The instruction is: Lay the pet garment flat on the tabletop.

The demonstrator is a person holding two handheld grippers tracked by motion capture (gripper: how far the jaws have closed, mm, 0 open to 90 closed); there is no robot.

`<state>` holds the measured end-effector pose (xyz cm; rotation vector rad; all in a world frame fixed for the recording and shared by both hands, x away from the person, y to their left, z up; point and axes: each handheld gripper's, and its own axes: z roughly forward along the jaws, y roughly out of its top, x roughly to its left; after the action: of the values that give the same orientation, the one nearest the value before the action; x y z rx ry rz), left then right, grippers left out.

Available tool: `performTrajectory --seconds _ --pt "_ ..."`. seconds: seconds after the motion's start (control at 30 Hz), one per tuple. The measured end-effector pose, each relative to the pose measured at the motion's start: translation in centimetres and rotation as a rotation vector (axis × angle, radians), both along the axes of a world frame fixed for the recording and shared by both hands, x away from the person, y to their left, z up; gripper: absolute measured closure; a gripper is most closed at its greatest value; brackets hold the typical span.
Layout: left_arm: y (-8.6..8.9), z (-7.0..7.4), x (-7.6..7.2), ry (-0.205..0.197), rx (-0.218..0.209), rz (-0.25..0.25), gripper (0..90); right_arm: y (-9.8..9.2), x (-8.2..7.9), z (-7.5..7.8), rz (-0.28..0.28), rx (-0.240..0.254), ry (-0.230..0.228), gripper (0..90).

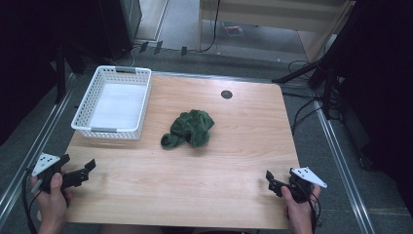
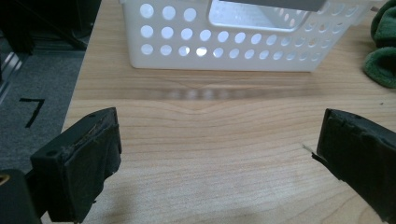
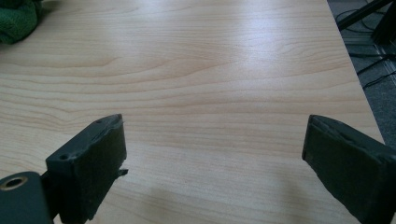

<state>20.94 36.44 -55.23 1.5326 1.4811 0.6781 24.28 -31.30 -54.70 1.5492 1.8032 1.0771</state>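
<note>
Nothing is gripped yet: my left gripper [image 1: 83,171] and right gripper [image 1: 273,183] hover wide open and empty, well short of the green cloth [image 1: 189,127]. Next, I judge, comes reaching for it (the white basket [image 1: 83,118], just left of it, looks empty).

From the high view the desk [image 1: 204,161] is evenly lit from above, while the room's left and right edges fall into near black; the green cloth [image 1: 189,127] casts only a faint, soft shadow; a pale sheen lies across the wood in the right gripper view, toward the far middle; in the left gripper view the white basket [image 2: 233,42] is blown out and slightly soft, mirrored as a blurred smear on the desk.
</note>
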Motion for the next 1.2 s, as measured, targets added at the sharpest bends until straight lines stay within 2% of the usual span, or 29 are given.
performTrajectory --seconds 0.5,0.8,1.03,1.2 --pt "0.0 0.0 0.1 0.009 -0.002 -0.01 0.0 0.1 0.0 0.0 0.004 -0.005 0.001 6.7" --pt "-0.1 0.0 0.2 0.013 0.008 -0.01 0.0 -0.1 0.3 0.4 0.029 0.031 0.005 7.7" --pt "0.0 0.0 0.2 0.013 0.001 -0.015 0.0 1.3 0.8 1.9 0.056 0.044 -0.02 7.8" --pt "0.0 0.0 0.2 0.012 0.002 -0.02 0.0 2.9 1.5 3.0 0.086 0.032 -0.038 7.8"
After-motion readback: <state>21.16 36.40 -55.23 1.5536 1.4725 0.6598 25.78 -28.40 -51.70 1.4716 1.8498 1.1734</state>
